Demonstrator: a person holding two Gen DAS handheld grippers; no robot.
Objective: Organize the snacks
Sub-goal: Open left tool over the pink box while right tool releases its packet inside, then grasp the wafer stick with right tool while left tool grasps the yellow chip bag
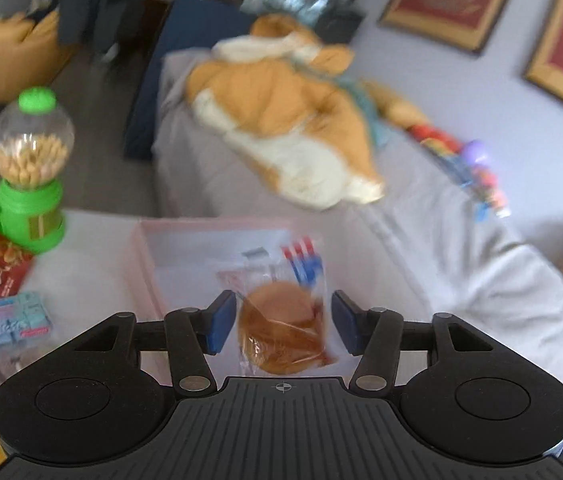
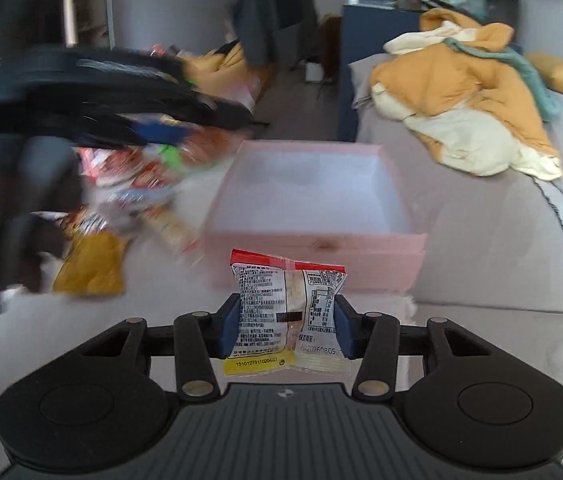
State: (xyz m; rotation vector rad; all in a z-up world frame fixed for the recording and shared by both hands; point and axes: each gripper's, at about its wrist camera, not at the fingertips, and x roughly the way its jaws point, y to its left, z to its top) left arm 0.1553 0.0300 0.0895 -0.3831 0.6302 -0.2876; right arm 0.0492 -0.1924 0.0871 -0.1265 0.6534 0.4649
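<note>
box: shallow pink cardboard box [image 2: 313,240] looks empty | right gripper [image 2: 286,330] pinches printed white snack packet [image 2: 287,314] just before box | left gripper [image 1: 283,322] half-wide around clear-wrapped brown bun [image 1: 281,328], pads apart, above box | snack pile [image 2: 129,184] left of box remains

wrapper [image 2: 287,312]: glossy printed plastic | box [image 2: 313,248]: matt pink (cardboard-like) | dispenser [image 1: 29,176]: clear plastic
</note>
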